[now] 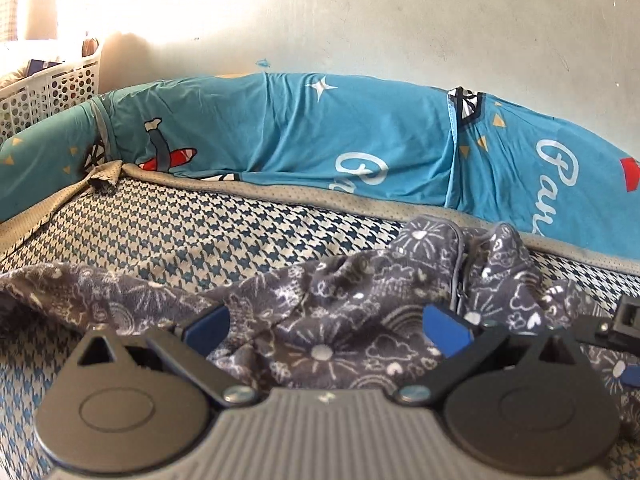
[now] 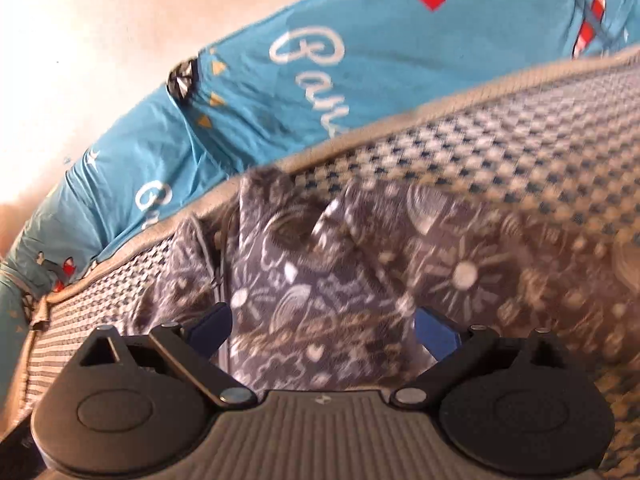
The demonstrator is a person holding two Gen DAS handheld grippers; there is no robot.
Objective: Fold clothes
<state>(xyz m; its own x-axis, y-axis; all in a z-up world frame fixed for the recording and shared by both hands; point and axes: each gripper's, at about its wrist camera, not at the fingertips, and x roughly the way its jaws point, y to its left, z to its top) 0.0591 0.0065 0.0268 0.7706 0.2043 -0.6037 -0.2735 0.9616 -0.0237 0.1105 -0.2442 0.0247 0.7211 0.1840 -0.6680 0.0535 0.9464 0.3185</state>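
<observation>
A grey fleece garment (image 1: 340, 312) with white doodle prints lies crumpled on the houndstooth bed cover (image 1: 192, 232). Its zipper edge (image 1: 460, 276) stands up at the right. My left gripper (image 1: 326, 328) is open, low over the middle of the garment, with fabric between the blue pads but not clamped. The tip of the other gripper (image 1: 628, 312) pokes in at the right edge. In the right wrist view the same garment (image 2: 360, 280) fills the centre, blurred by motion. My right gripper (image 2: 324, 328) is open just above it, its blue pads (image 2: 436, 334) wide apart.
A long teal bolster (image 1: 300, 136) with white lettering runs along the back against a pale wall (image 1: 360, 20). A white perforated laundry basket (image 1: 52, 88) stands at the far left. A beige hem (image 1: 280, 196) borders the bed cover.
</observation>
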